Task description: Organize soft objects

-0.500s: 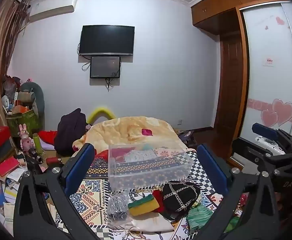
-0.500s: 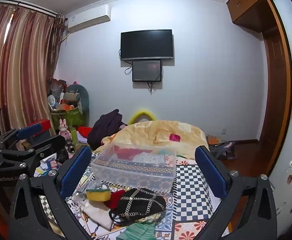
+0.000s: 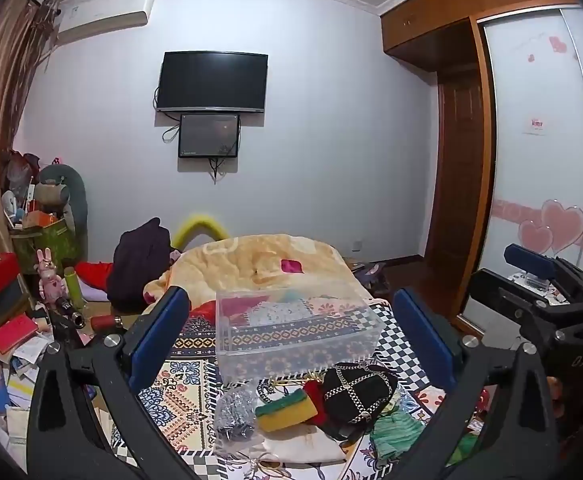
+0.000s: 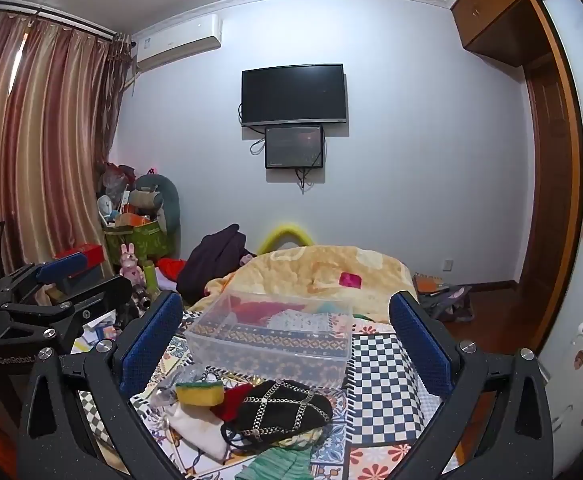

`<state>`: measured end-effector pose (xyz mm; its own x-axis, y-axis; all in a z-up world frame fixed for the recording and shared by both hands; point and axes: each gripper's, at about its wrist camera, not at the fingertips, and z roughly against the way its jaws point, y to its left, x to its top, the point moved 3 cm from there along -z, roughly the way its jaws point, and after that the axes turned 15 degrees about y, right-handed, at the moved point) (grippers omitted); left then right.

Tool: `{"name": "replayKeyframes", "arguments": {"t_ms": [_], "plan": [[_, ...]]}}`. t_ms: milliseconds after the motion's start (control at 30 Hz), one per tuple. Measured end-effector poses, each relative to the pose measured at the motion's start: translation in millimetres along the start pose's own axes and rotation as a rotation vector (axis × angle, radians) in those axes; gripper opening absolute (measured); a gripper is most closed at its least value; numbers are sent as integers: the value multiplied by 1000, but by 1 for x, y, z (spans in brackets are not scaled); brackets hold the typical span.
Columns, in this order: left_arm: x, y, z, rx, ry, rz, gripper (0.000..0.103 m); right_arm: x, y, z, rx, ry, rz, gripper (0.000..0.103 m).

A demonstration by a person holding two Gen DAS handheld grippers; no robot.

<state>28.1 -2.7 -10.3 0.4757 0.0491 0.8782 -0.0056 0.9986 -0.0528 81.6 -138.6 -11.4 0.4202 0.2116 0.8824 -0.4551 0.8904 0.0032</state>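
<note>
Left wrist view shows my left claw (image 3: 291, 320) spread wide and empty, its blue pads standing at nine and three o'clock around the clear plastic bin (image 3: 297, 334), which sits well beyond them on the patterned bedspread (image 3: 183, 396). My right claw (image 4: 285, 324) is likewise released, nothing between its pads, and it frames the same bin from a little further right. I judge both are held high and back like this to survey the pile before choosing a first piece.

The soft things lie in a heap just in front of the bin, at six o'clock from it. The yellow and green sponge (image 3: 287, 410) rests on a cream cloth (image 3: 299, 446), touching a red fabric piece (image 3: 315, 394). At its three o'clock is the black pouch with chain trim (image 3: 357, 394), and past that, toward four o'clock, a green cloth (image 3: 395, 428). A clear bag of dark bits (image 3: 233, 412) sits at the sponge's nine o'clock.

The bin already seems to hold a few folded fabrics, though its clear walls make that hard to confirm. It stands open-topped and close to the heap, presumably so each item needs only a short lift. Nothing from the heap is grasped yet, so sorting looks barely begun.
</note>
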Motion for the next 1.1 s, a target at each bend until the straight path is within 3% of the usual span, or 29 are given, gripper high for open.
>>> {"name": "replayKeyframes", "arguments": {"t_ms": [1100], "plan": [[4,-1,4,-4,0,0,103,4,-2,10,10,-18,-11,103]]}}
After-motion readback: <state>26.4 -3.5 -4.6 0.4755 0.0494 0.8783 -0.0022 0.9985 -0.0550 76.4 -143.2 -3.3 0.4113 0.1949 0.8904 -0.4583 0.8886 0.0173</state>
